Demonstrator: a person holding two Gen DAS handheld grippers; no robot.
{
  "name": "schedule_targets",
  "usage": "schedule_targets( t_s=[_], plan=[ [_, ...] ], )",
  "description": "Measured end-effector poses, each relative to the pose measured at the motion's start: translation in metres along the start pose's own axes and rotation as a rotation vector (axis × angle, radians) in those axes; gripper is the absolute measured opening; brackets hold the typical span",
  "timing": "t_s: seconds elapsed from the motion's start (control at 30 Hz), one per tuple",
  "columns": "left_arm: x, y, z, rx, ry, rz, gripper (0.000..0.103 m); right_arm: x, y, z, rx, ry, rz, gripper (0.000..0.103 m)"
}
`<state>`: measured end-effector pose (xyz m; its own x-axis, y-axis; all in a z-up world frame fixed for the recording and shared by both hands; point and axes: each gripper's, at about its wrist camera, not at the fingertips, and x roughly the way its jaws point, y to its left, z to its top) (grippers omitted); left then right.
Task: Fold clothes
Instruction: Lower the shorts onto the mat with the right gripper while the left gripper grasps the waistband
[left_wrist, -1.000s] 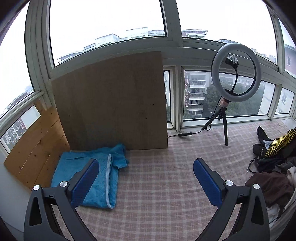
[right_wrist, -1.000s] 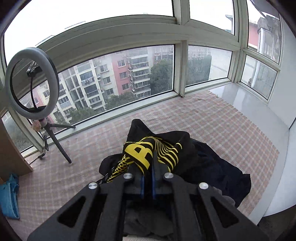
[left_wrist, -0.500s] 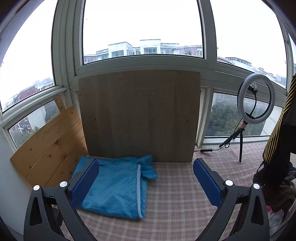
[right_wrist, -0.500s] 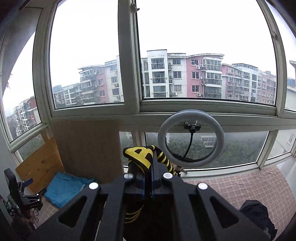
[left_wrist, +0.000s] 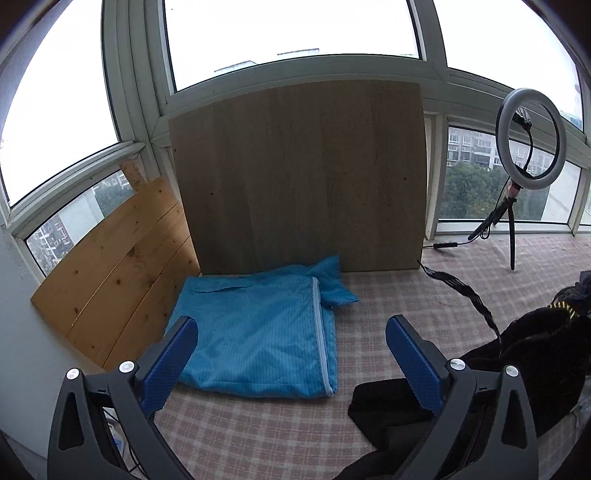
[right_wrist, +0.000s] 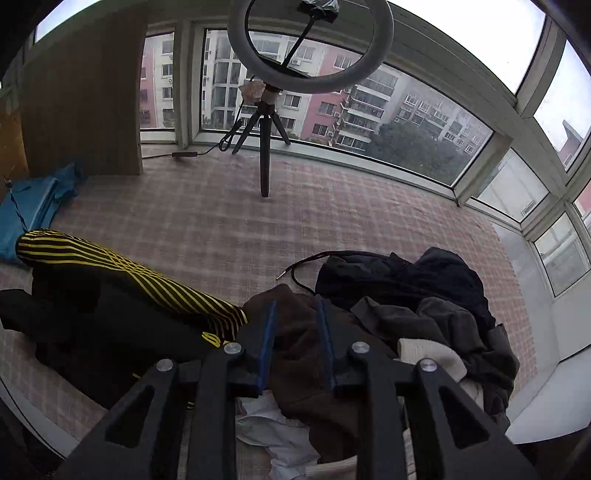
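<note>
Two hand-held grippers, both apart and empty: left hand-held gripper (left_wrist: 291, 354) hovers centre frame, right hand-held gripper (right_wrist: 295, 332) over brown garment (right_wrist: 299, 354). Black-and-yellow garment (right_wrist: 122, 295) lies crumpled lower left, likely dropped clear for spreading; blue folded garment (left_wrist: 258, 332) parked beside.

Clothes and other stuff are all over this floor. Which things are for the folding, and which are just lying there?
For the folding:
- black and yellow striped garment
- folded blue garment
- pile of unfolded clothes
- left tool, open
- right tool, slightly open, over the pile

Just lying about:
- ring light on its tripod
- big wooden board
- smaller wooden board
- checked mat
</note>
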<state>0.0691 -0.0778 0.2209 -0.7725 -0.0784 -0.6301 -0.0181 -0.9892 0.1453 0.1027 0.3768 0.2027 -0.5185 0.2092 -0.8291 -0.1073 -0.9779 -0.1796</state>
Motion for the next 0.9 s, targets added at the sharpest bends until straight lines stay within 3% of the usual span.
schedule_targets(
  t_s=[0.1,0.17,0.23,0.3,0.5,0.6,0.63,0.7,0.73,0.77,0.9],
  plan=[
    [0.021,-0.018,-0.019,0.030,0.075,-0.052,0.102,0.028,0.017,-0.022,-0.001,0.055,0.155,0.027],
    [0.033,-0.032,-0.031,0.060,0.103,-0.083,0.102,0.039,0.050,-0.028,-0.067,0.040,0.222,0.046],
    [0.044,-0.043,-0.042,0.099,0.126,-0.100,0.102,0.051,0.084,-0.026,-0.139,0.026,0.271,0.055],
    [0.054,-0.050,-0.056,0.135,0.158,-0.111,0.102,0.064,0.116,-0.024,-0.208,0.023,0.329,0.056],
    [0.075,-0.041,-0.085,0.103,0.254,-0.132,0.102,0.115,0.169,-0.022,-0.306,0.161,0.323,0.058],
    [0.082,-0.030,-0.089,0.061,0.278,-0.149,0.102,0.120,0.181,-0.026,-0.382,0.158,0.286,0.058],
    [0.085,-0.029,-0.089,0.055,0.283,-0.151,0.102,0.120,0.182,-0.025,-0.393,0.157,0.272,0.057],
    [0.091,-0.030,-0.085,0.051,0.290,-0.153,0.102,0.121,0.180,-0.021,-0.392,0.152,0.252,0.040],
    [0.094,-0.030,-0.083,0.049,0.293,-0.153,0.102,0.122,0.177,-0.016,-0.374,0.157,0.253,0.018],
    [0.098,-0.031,-0.082,0.049,0.298,-0.156,0.102,0.123,0.173,-0.011,-0.350,0.167,0.252,0.004],
    [0.118,-0.041,-0.076,0.060,0.322,-0.172,0.102,0.126,0.155,0.000,-0.285,0.160,0.235,0.004]
  ],
)
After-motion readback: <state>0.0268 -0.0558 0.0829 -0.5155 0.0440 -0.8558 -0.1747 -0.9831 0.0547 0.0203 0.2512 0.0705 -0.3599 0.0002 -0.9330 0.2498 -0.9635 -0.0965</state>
